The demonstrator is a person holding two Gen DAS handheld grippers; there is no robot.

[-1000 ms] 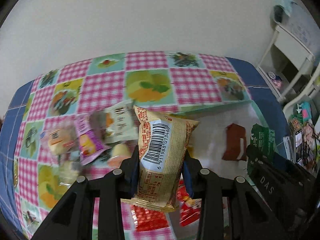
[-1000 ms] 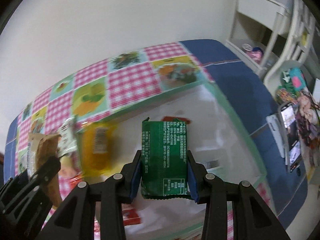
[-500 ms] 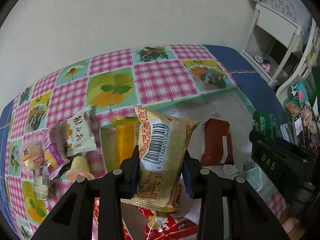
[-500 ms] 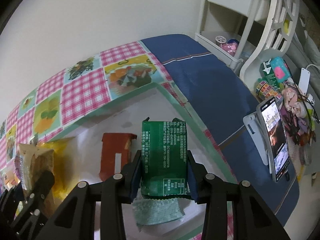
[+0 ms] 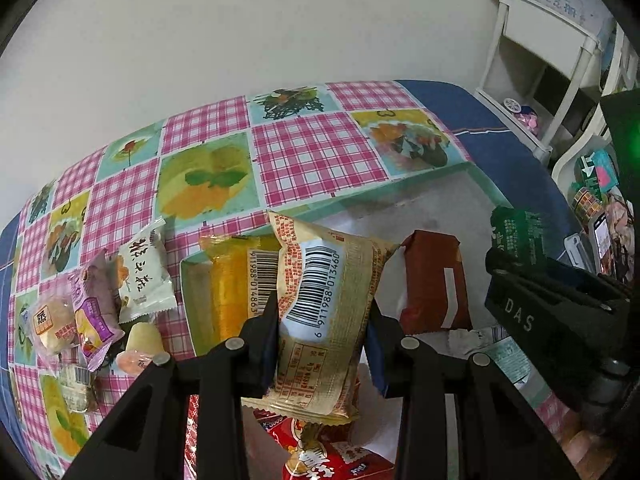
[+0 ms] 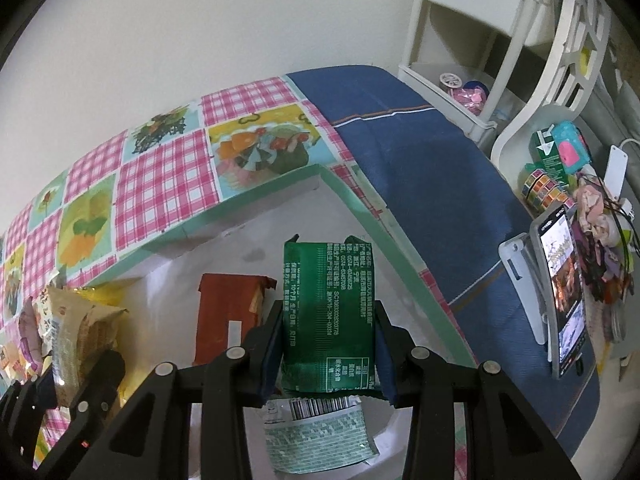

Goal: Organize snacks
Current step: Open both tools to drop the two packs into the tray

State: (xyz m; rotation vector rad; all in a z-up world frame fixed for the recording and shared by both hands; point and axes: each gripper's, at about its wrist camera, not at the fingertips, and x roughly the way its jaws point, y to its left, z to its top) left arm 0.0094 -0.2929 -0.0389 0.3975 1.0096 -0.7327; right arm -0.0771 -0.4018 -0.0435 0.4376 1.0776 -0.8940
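- Gold packet (image 5: 320, 312) — one, clamped between the left gripper (image 5: 324, 344) jaws, above the tray (image 6: 256, 196).
- Green packet (image 6: 326, 316) — one, pinched by the right gripper (image 6: 326, 356), over the tray.
- One brown packet (image 5: 434, 284) lies in the tray at two o'clock from the gold packet.
- Four or five loose snacks (image 5: 96, 308) lie at nine o'clock.

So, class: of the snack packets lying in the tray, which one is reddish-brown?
The reddish-brown packet with a white strip, lying mid-tray between the yellow packet and the pale green packet.
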